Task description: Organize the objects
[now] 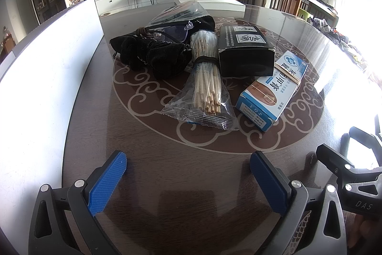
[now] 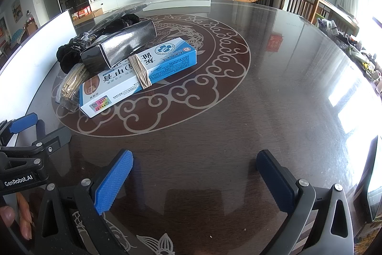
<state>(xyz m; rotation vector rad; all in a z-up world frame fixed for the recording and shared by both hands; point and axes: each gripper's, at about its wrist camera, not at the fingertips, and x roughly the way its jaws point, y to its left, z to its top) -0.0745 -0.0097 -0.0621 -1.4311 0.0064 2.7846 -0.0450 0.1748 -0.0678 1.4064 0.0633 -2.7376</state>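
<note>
Both grippers, left gripper (image 1: 188,173) and right gripper (image 2: 194,171), we hold low over the table (image 2: 262,87), jaws spread wide, empty; blue box (image 1: 272,92), black box (image 1: 246,51) and straws (image 1: 207,83) lie ahead.

Bare table (image 2: 238,111) right; white panel (image 1: 59,59) blocks left.

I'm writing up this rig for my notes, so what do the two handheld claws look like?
Both look alike: the left claw and right claw have dark grey, curved metal arms with silver rivets and triangular cutouts, tipped by blue, ridged rubber pads. The left one's body carries white "GenRobot.AI" lettering; "DAS" marks the right's.
</note>
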